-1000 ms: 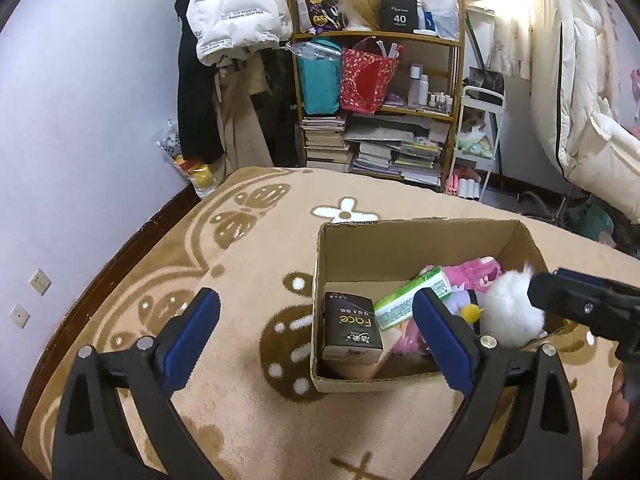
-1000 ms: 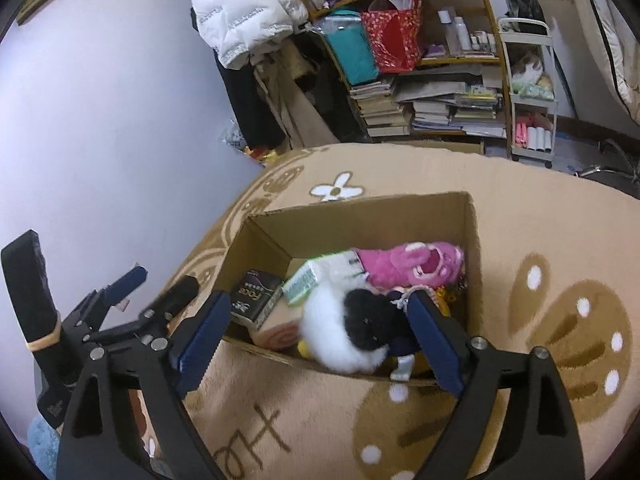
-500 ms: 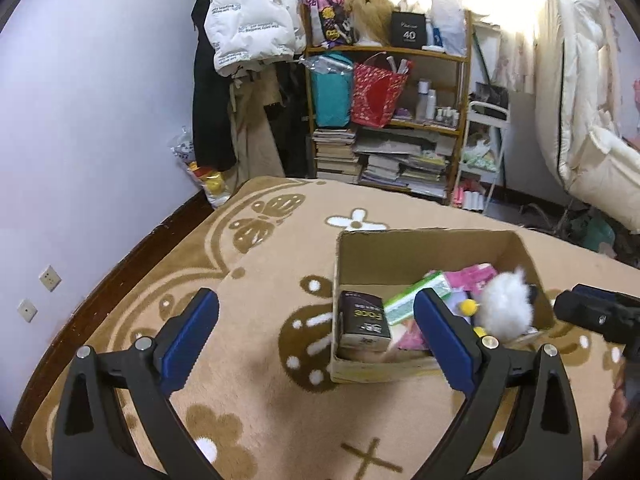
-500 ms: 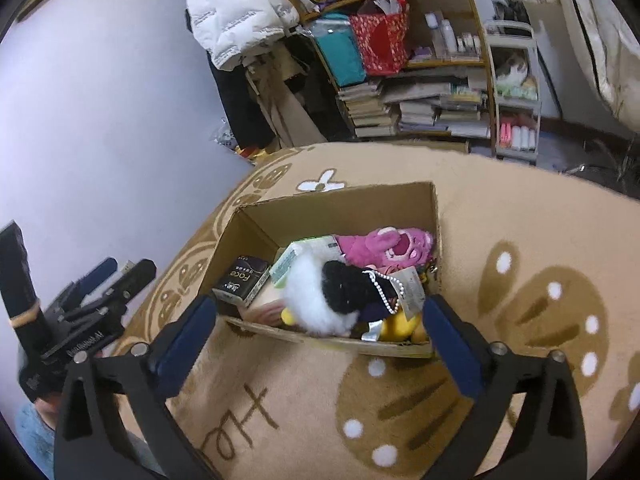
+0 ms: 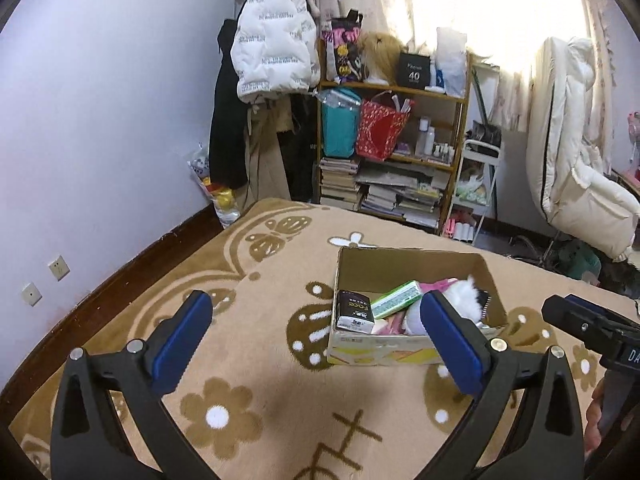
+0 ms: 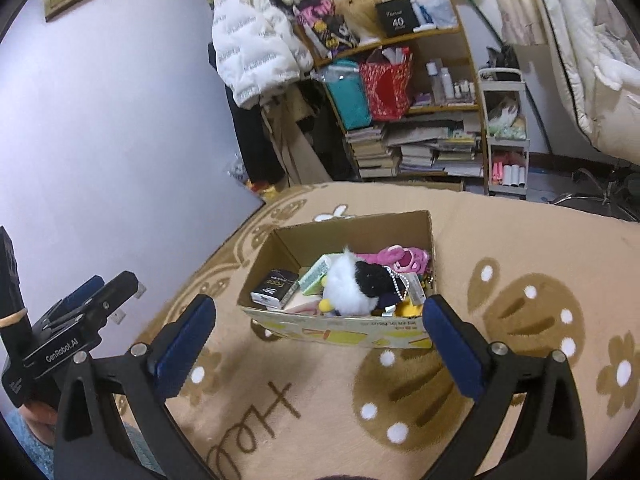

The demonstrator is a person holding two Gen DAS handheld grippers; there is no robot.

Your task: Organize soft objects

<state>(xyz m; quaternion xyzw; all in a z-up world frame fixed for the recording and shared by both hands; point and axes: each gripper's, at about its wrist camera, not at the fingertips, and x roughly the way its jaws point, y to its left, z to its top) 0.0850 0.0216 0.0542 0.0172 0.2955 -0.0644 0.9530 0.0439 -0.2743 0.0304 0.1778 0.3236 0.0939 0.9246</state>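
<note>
My left gripper opening with nothing between its fingers, right gripper fingers apart, empty, cardboard box of plush toys on the carpet ahead

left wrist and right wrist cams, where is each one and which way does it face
Left wrist: on the left gripper, looking down along opening, empty jaws at the cardboard box; the right gripper shows at right.
Right wrist: on the right gripper, jaws open and empty, facing the same box; the left gripper shows at left.
Shared: box, rug, bookshelf.
</note>
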